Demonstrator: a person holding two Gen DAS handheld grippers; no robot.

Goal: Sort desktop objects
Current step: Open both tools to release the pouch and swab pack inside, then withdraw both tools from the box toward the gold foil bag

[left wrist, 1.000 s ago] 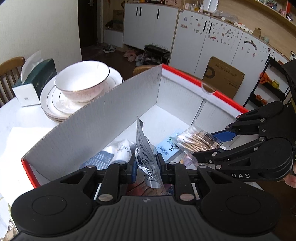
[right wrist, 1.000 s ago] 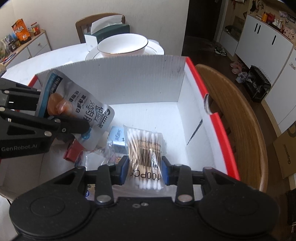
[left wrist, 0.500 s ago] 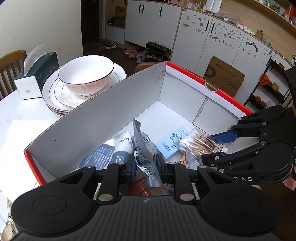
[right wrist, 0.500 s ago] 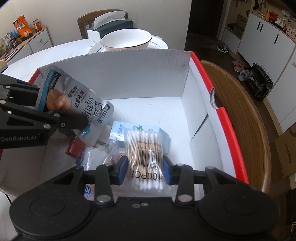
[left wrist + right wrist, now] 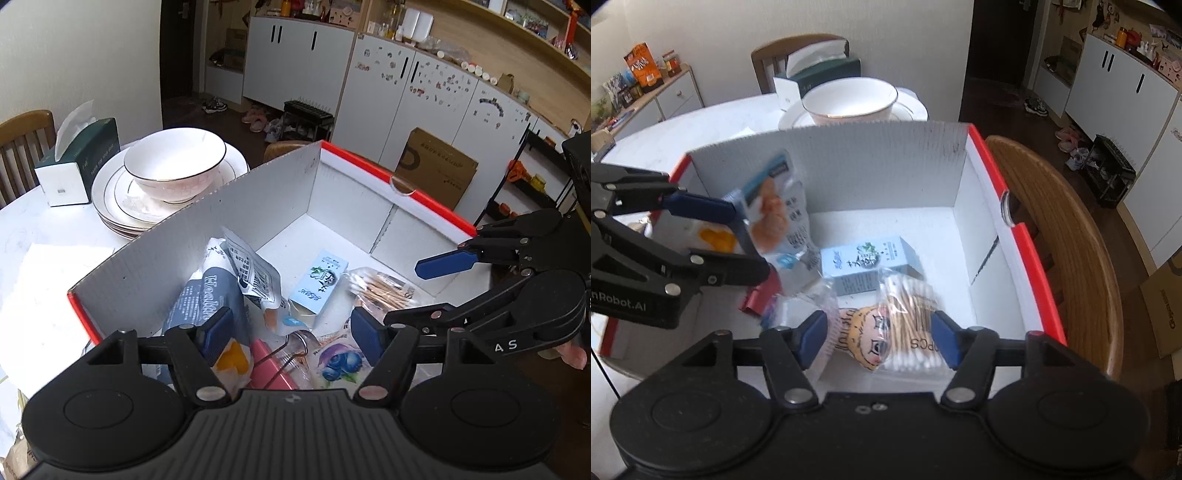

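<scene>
A white box (image 5: pixel 258 206) with red edges sits on a white counter (image 5: pixel 44 288), seen from above by two handheld tools.

The left tool (image 5: pixel 291 332) hovers over the near left part of the box. Its blue pads are spread and opening, pinching nothing. Just beyond them a silver pouch (image 5: pixel 251 273) leans against a grey-blue packet (image 5: pixel 207 295); in the right view the pouch is blurred, so it may be dropping.

The right tool (image 5: pixel 879 338) hovers over the near right part of the box, its pads also spread and opening. A bag of cotton swabs (image 5: pixel 912 314) lies on the box floor between them, touched by neither pad.

A light blue carton (image 5: pixel 868 266) lies flat at the middle of the box, just beyond the swabs. Small packets crowd the near end of the box.

On the counter, beyond the box on its left, a bowl (image 5: pixel 173 166) stands on stacked plates (image 5: pixel 110 199), with a green tissue box (image 5: pixel 81 162) just beside them.
</scene>
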